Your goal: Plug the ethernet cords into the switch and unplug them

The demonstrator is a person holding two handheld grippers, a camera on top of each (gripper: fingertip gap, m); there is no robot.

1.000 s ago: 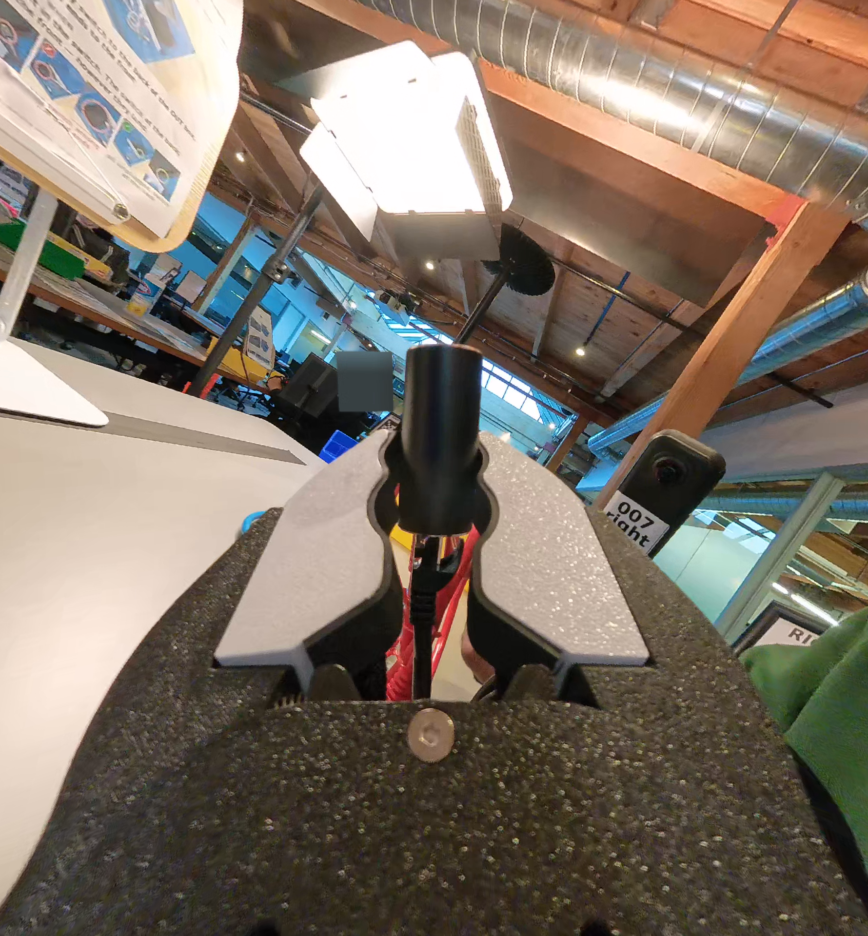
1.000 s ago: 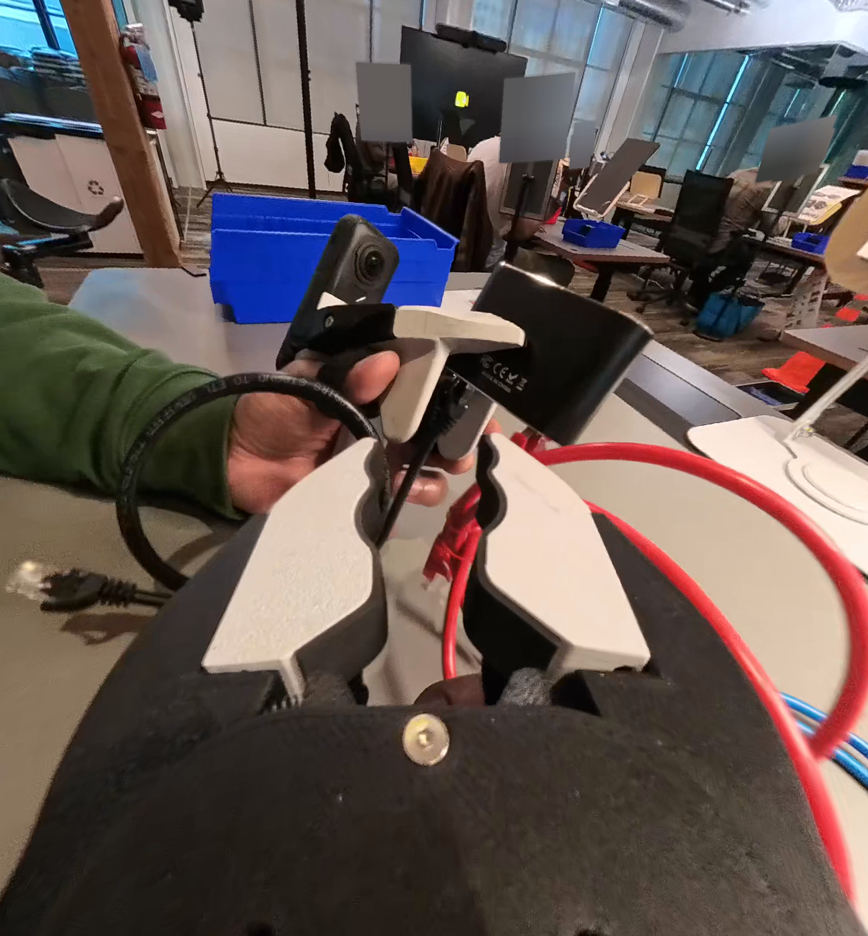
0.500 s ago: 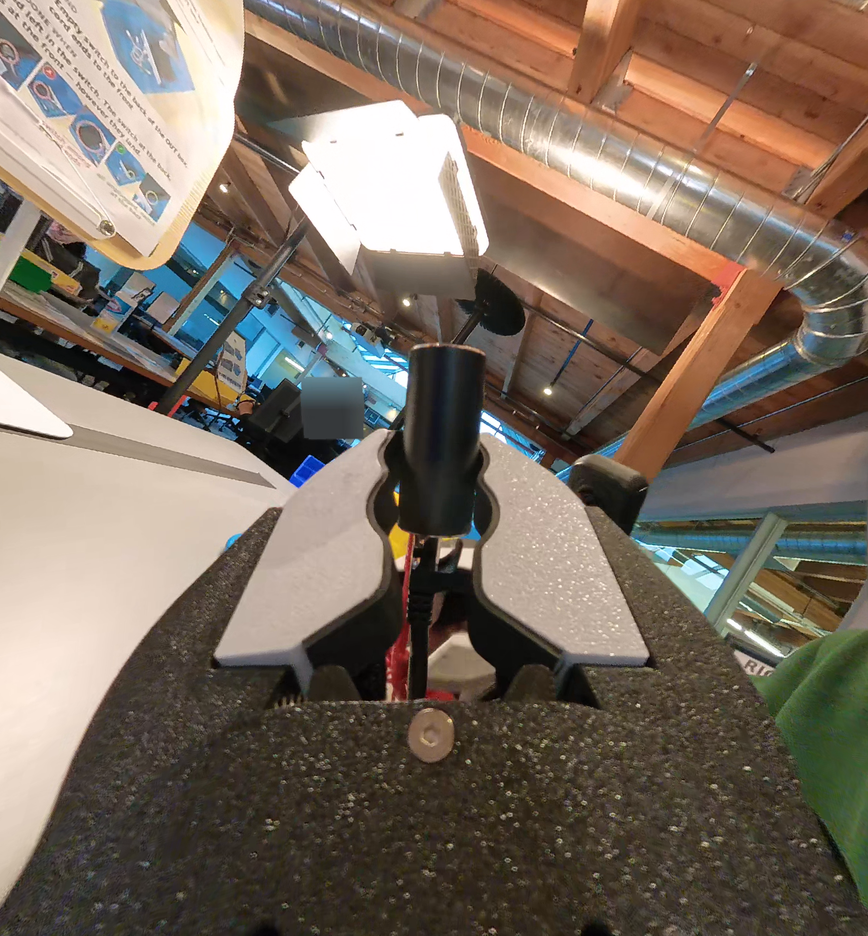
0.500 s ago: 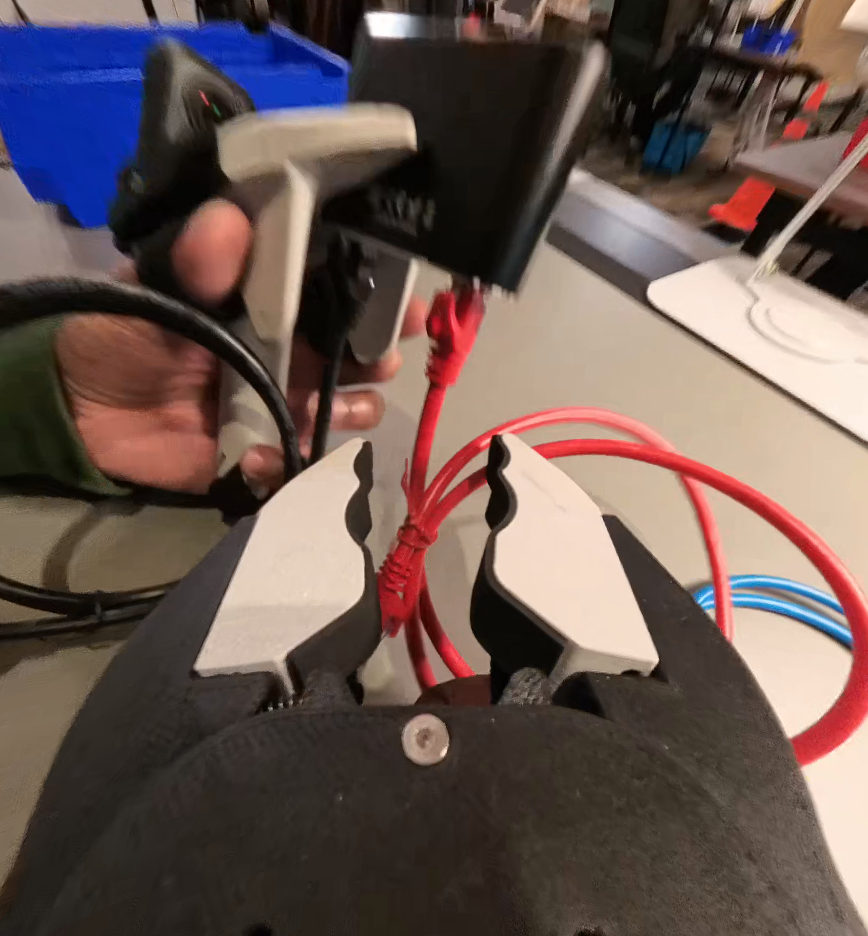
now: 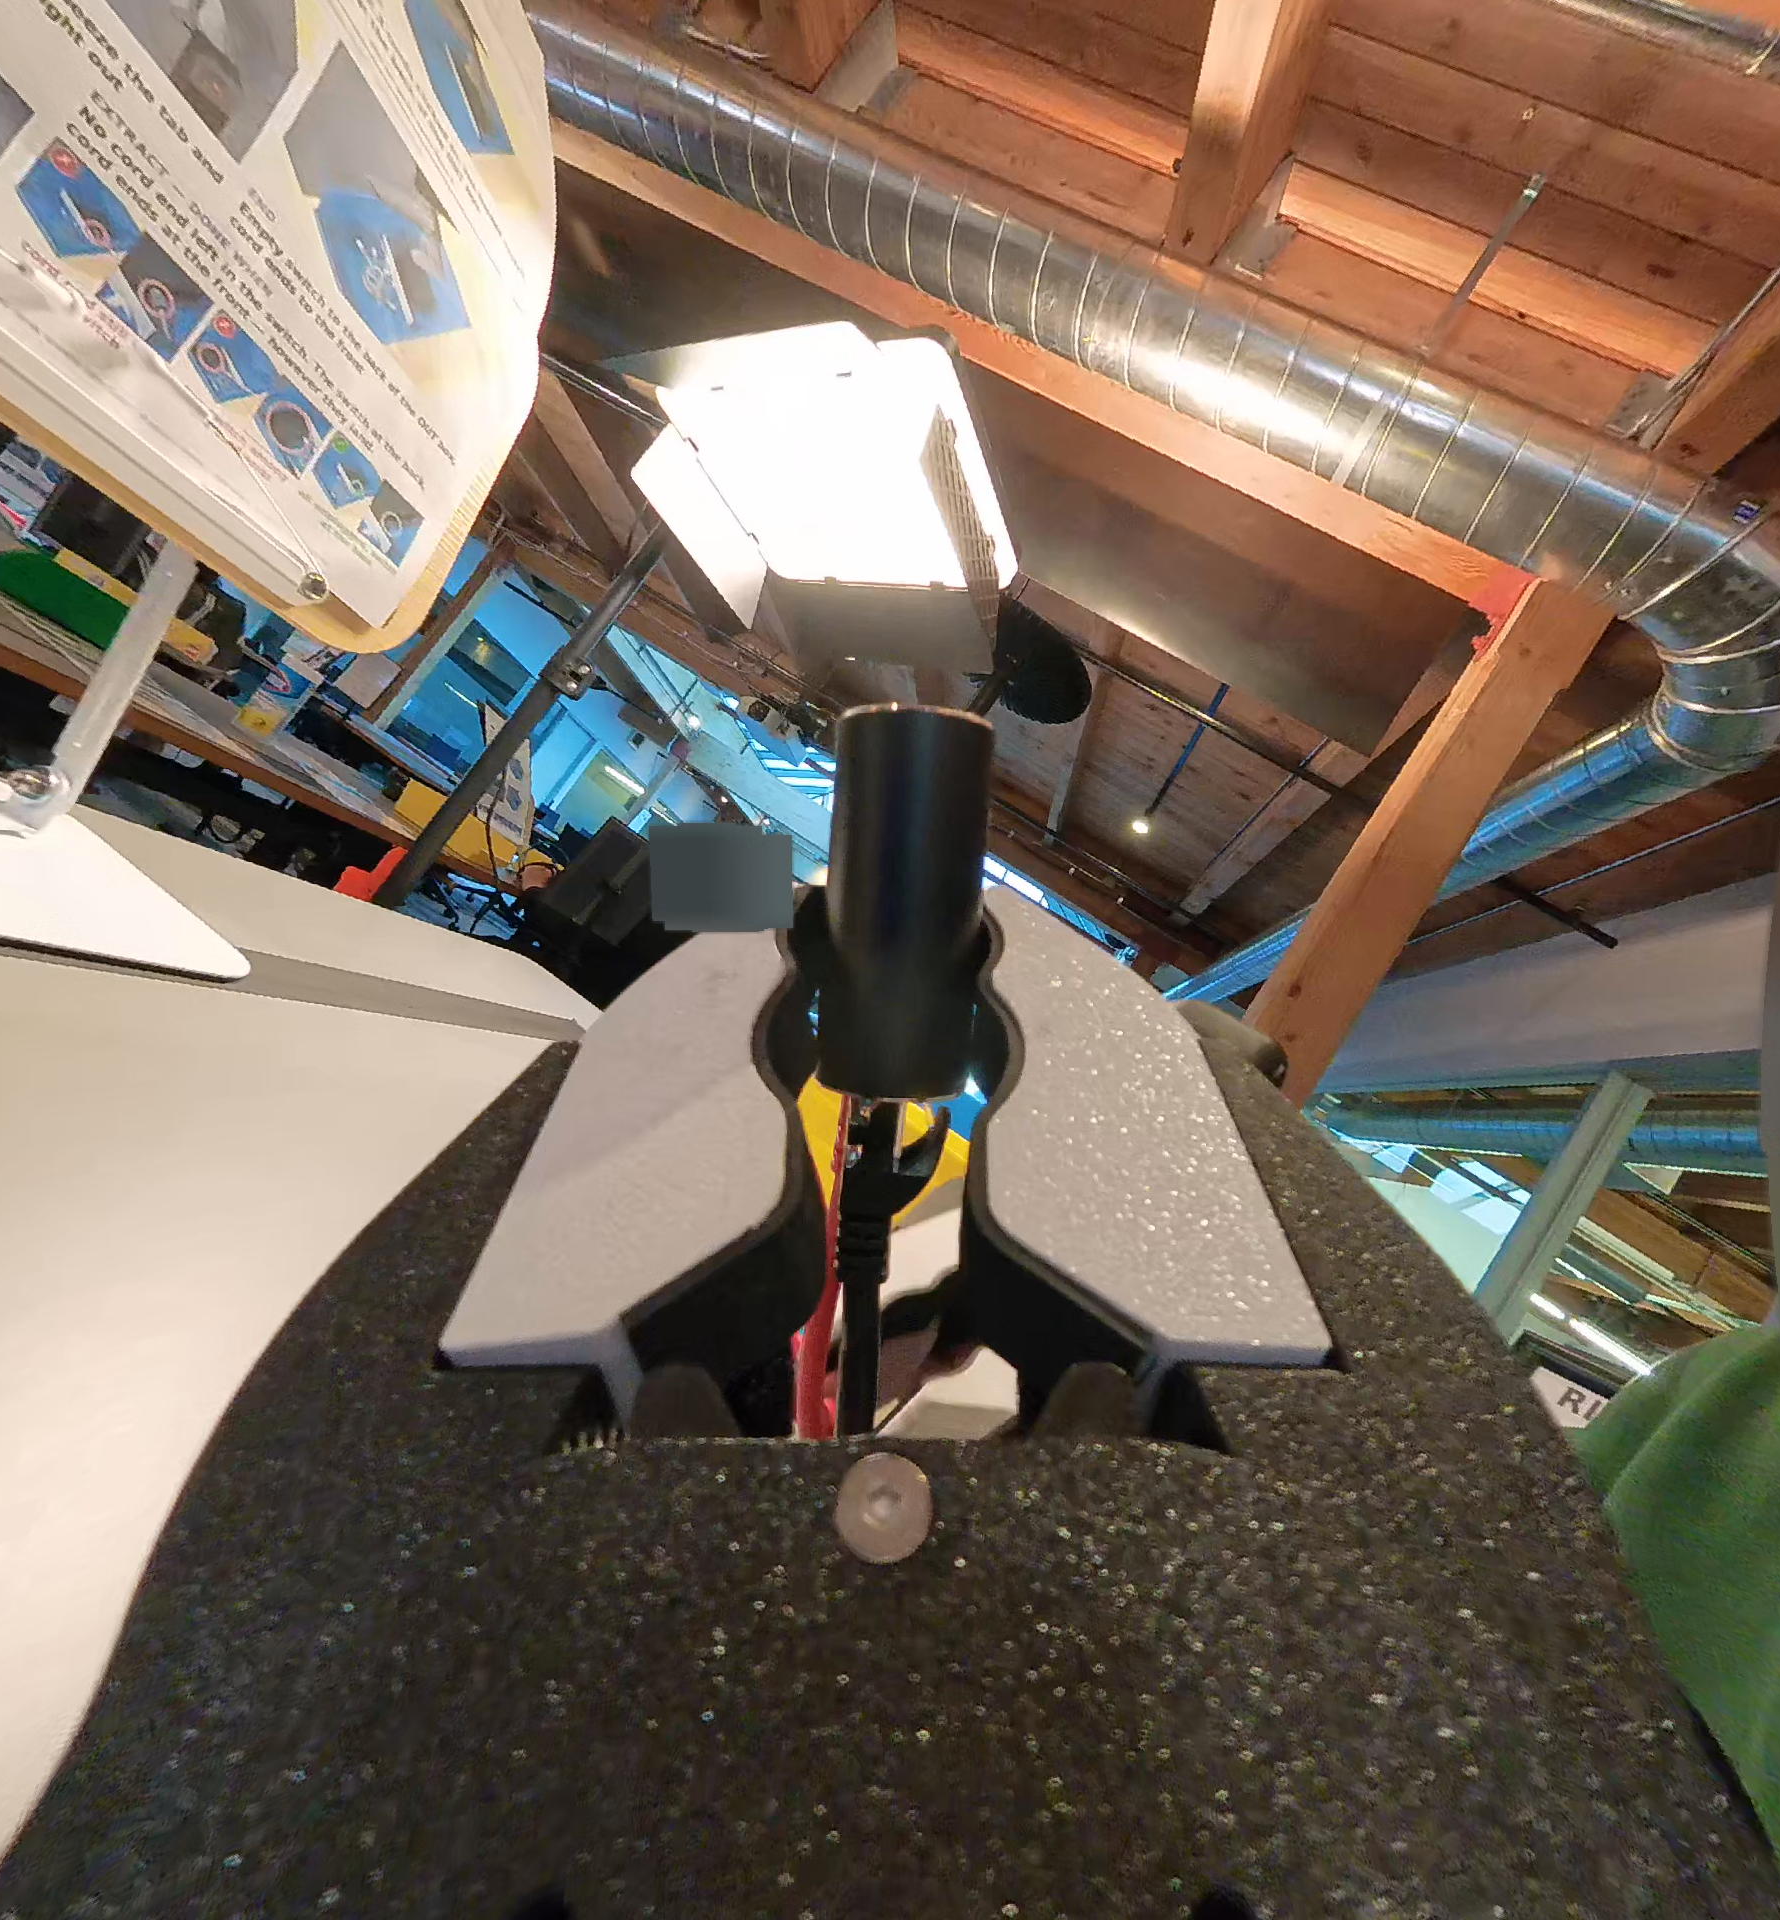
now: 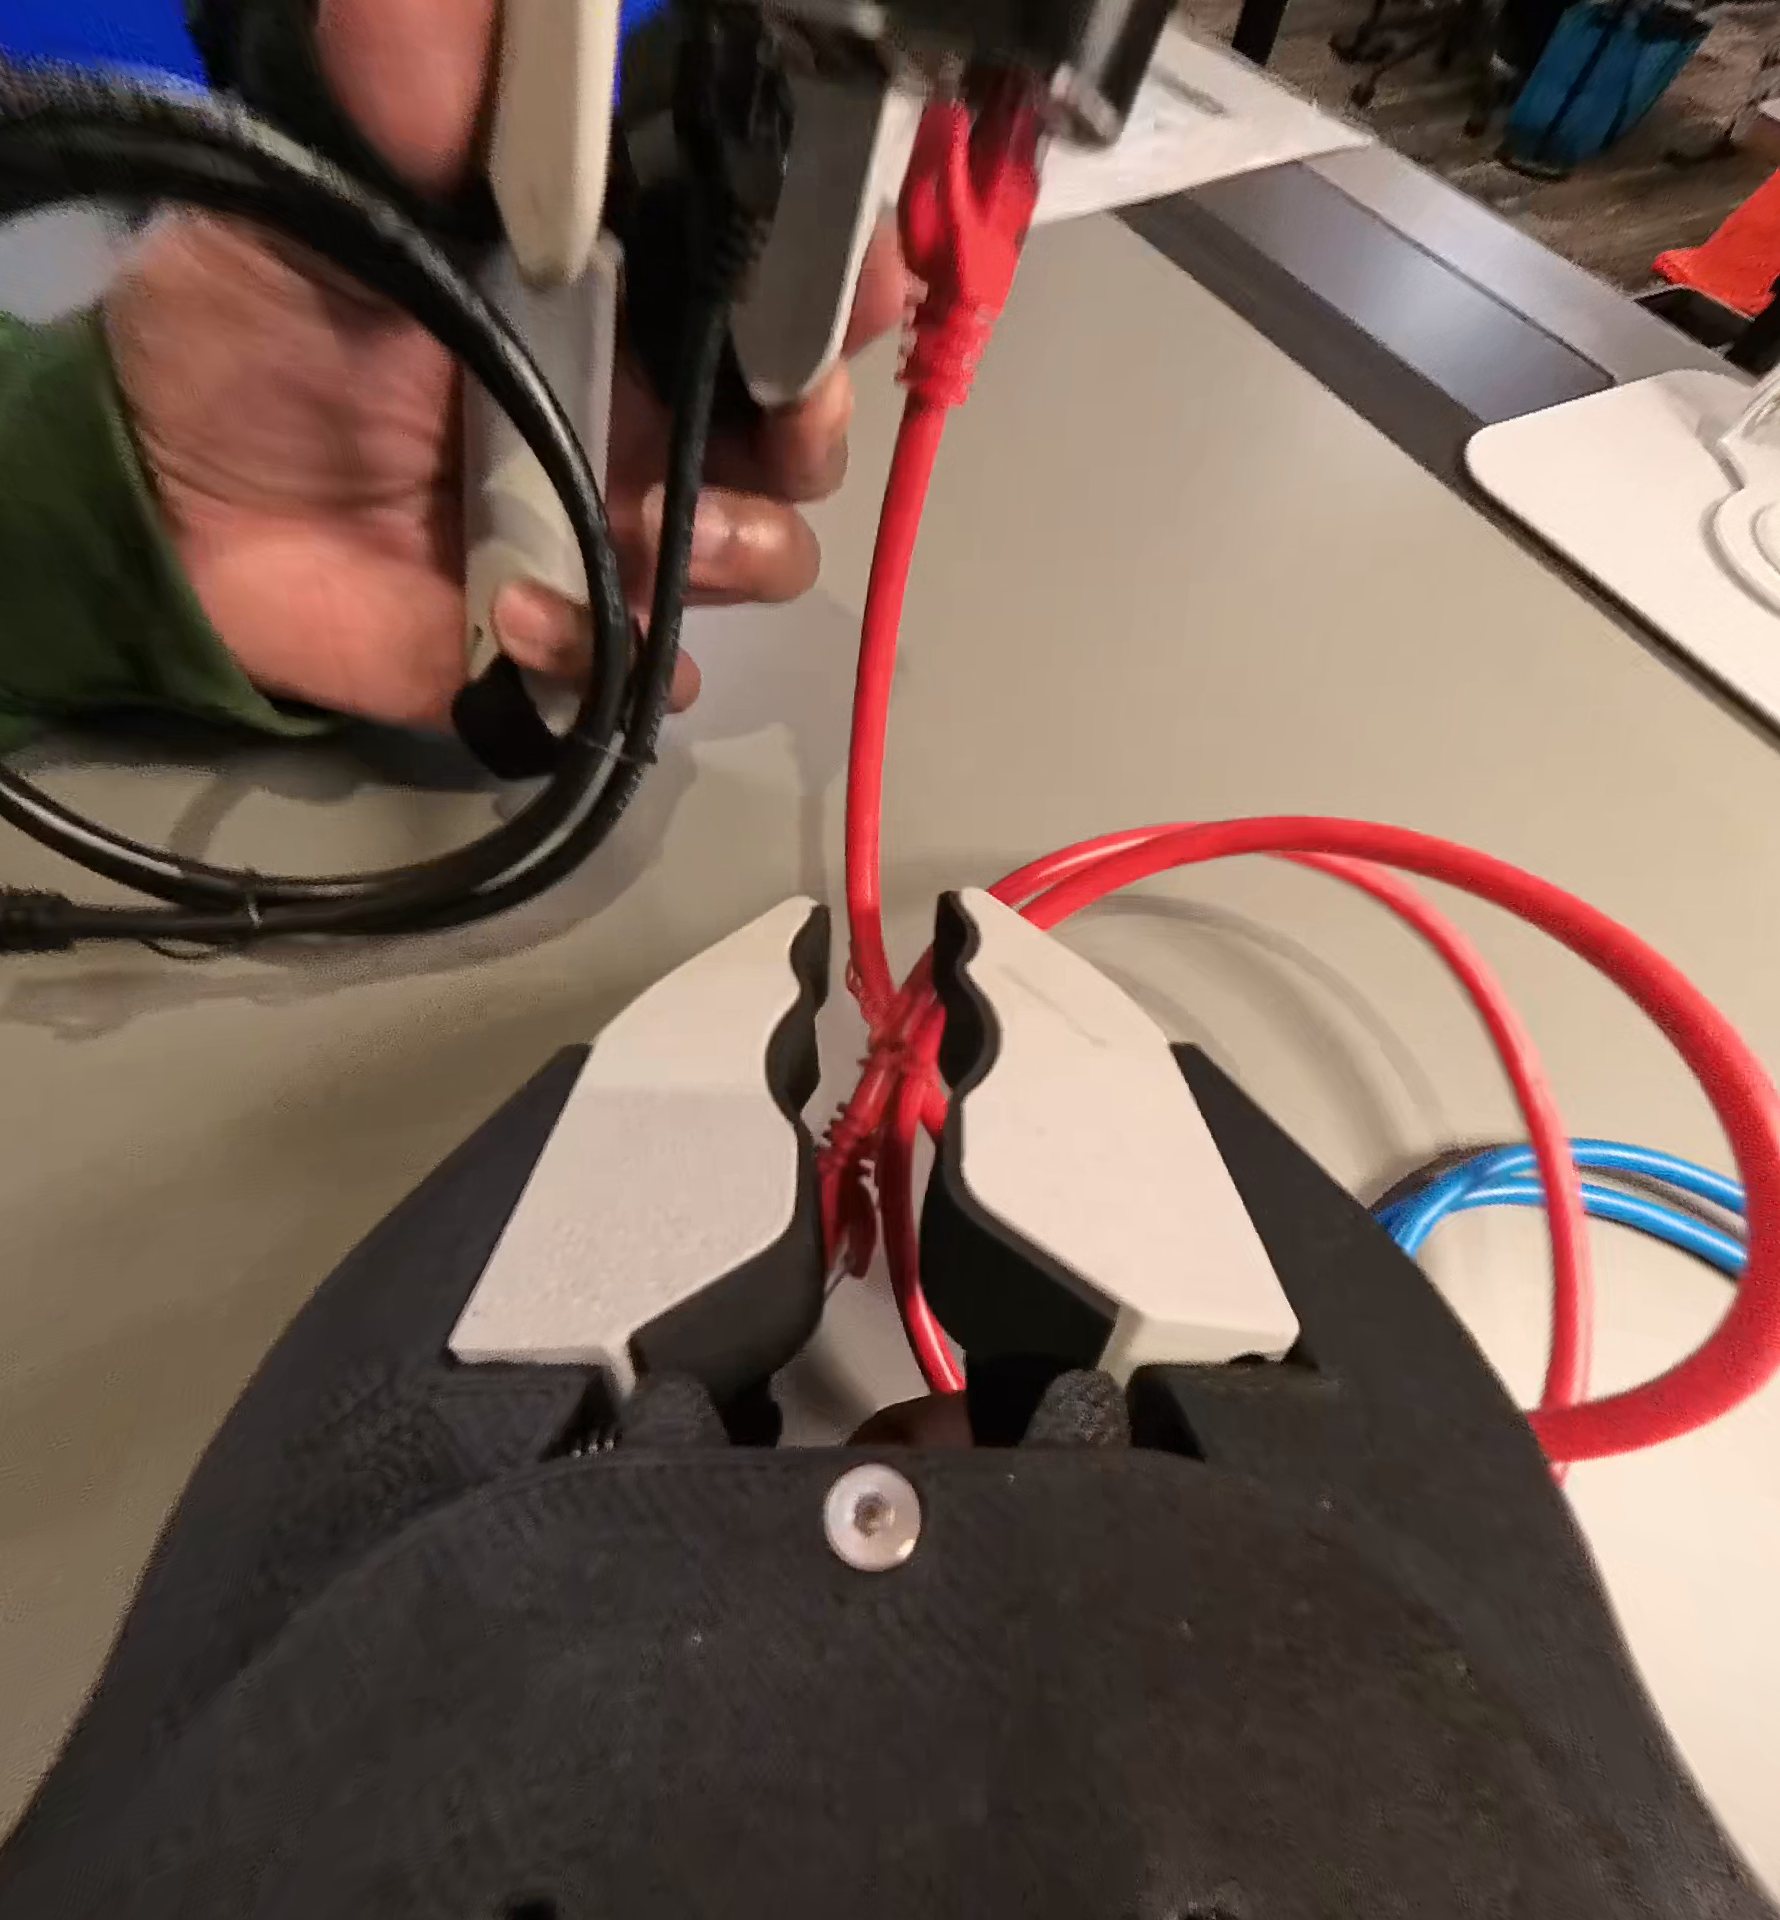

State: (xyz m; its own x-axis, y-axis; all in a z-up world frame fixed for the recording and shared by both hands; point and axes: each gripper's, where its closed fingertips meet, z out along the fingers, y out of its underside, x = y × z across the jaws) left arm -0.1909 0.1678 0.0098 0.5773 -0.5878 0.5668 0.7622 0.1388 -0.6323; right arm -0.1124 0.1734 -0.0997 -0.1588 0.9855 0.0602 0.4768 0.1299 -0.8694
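Note:
In the left wrist view my left gripper [image 5: 891, 935] is shut on the black switch [image 5: 907, 904], seen edge-on and held up off the table. A black ethernet cord [image 5: 870, 1195] and a red cord [image 5: 813, 1351] hang from its underside. In the right wrist view the red cord [image 6: 875, 675] runs from its plug [image 6: 959, 208] in the switch down between the fingers of my right gripper [image 6: 881, 925], which has closed on the tied bundle of red loops. The left gripper [image 6: 678, 156], held by a hand [image 6: 294, 468], is at the top of that view, with the black cord [image 6: 595, 582] looped below it.
A blue cord [image 6: 1592, 1195] lies coiled on the grey table [image 6: 1229, 623] at the right, under the red loops. A white stand base [image 6: 1644, 499] sits at the far right and carries an instruction sheet [image 5: 242, 260]. A bright lamp [image 5: 824, 468] hangs overhead. The left gripper's tips are roughly 15 cm from the right gripper's.
The right gripper moved forward and down to the red cord bundle, and its jaws narrowed around it. The left gripper lifted the switch higher, with both cords hanging from it.

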